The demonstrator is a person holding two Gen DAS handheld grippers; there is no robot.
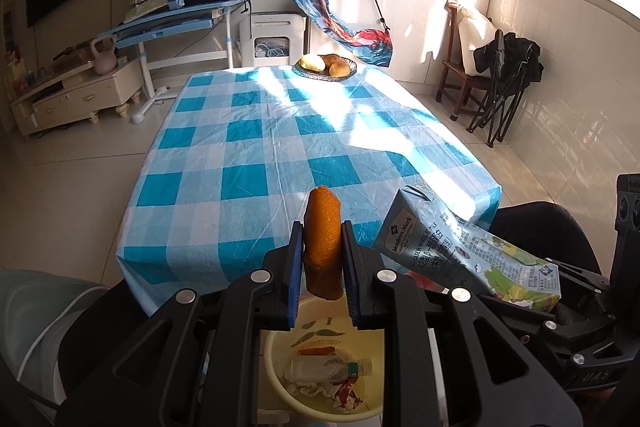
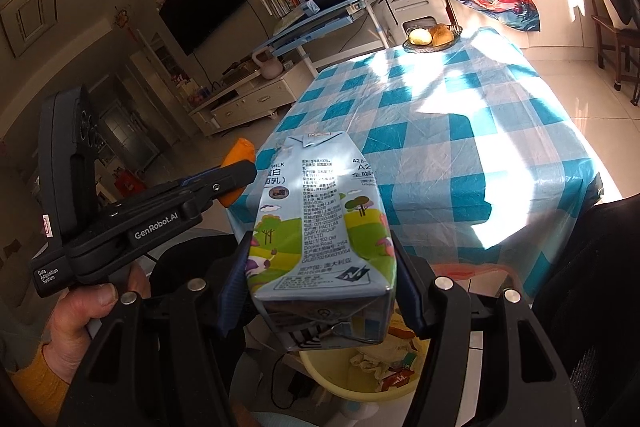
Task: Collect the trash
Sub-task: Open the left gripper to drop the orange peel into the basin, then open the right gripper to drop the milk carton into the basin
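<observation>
While above the bin [image 1: 276, 379], left gripper [image 1: 322, 259] jaws clamp orange peel [image 1: 322, 239], right gripper [image 2: 320, 291] jaws grip milk carton [image 2: 320, 211].

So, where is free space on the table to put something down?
Nearly all of the checked tablecloth is bare, from its near edge up to the bread basket at the far end. The yellow bin under both tongs is crowded with trash.

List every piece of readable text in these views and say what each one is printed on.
"Member's Mark" and "WHOLE MILK": milk carton.
"MILK", "A2", "PTY LTD": carton in the right gripper; its fine print is too small.
"GenRobot.AI", "Data Acquisition System": left gripper body.
Orange peel: no text.
</observation>
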